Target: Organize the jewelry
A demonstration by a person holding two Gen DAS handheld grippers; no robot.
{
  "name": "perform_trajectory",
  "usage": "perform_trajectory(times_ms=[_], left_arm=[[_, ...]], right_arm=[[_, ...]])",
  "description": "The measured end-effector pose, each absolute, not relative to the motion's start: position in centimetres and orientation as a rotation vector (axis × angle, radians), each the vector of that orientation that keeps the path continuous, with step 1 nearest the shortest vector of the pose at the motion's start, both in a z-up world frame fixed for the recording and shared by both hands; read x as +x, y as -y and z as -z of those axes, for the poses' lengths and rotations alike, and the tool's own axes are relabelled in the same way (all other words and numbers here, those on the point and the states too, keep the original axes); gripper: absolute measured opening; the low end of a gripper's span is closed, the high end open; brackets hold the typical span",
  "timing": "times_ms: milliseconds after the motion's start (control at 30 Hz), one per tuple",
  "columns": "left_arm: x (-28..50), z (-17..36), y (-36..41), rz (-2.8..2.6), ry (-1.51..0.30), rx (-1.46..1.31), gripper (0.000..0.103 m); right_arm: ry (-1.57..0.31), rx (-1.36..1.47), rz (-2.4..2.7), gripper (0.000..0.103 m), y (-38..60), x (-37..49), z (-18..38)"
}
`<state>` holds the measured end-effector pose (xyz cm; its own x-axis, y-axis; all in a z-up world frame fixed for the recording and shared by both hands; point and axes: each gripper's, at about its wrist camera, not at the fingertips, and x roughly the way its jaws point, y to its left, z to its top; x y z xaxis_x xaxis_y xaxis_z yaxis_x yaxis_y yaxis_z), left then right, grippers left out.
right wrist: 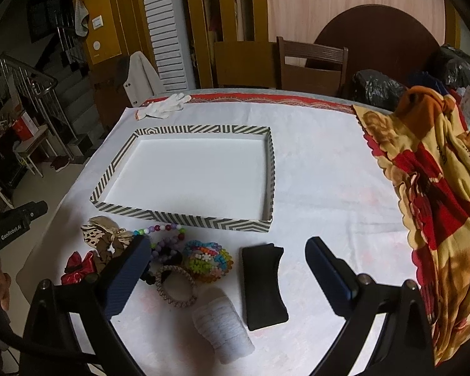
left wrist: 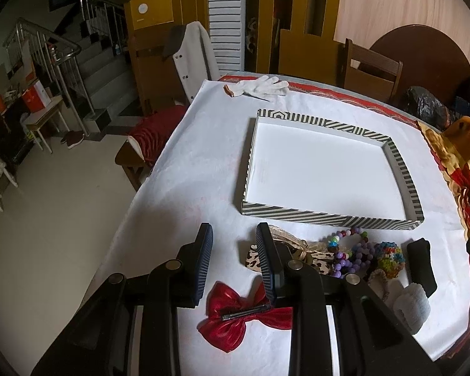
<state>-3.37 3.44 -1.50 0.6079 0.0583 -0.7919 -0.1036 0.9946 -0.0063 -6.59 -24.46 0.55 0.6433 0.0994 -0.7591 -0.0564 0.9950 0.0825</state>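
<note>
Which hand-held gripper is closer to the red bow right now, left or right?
Left. The left hand-held gripper hangs open right above the red bow, one finger over its clip. The right hand-held gripper is open further along the row, over the black pad.

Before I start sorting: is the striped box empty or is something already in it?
Empty. The striped box shows only bare white floor in both views; all the accessories lie on the cloth in front of it.

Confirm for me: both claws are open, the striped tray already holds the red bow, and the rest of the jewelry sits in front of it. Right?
Not quite. The striped tray holds nothing; the red bow lies on the white cloth under the left claw, as the left wrist view shows. Both claws are open, including the right claw, and the rest sits in front.
</note>
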Motion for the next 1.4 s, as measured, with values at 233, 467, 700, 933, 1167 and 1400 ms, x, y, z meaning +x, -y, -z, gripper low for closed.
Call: perform_trajectory(times_ms=[233, 467, 700, 933, 1167, 1400], left_arm=[[-3.4, 1.6, -3.3, -0.097, -0.918, -0.056, 0.019], [-3.4, 2.0, -3.2, -0.103, -0.93, -0.056, 0.019], [-3.5, 2.1, -3.0, -0.104, -0.929, -0.045, 0.019], [-3.6, 2.1, -2.8, -0.106, -0.93, -0.039, 0.019], [-3.6, 2.1, -3.0, -0.09, -0.938, -0.045, 0.019], [-4.1, 3.0, -6.0, -0.006, -1.007, -0.117, 0.019]], right_arm=[[-0.883, 0.053, -0.078, 0.101, 24.5, -6.5, -0.4], [-0.901, 0.055, -0.071, 0.101, 24.9, -6.6, -0.1], [-0.905, 0.046, -0.065, 0.101, 25.2, -6.8, 0.1], [-0.905, 0.064, -0.067, 0.101, 25.4, -6.8, 0.2], [-0.909, 0.066, -0.069, 0.101, 25.3, -7.0, 0.3], [-0.917, 0.071, -0.064, 0.101, 26.5, -7.2, 0.5]])
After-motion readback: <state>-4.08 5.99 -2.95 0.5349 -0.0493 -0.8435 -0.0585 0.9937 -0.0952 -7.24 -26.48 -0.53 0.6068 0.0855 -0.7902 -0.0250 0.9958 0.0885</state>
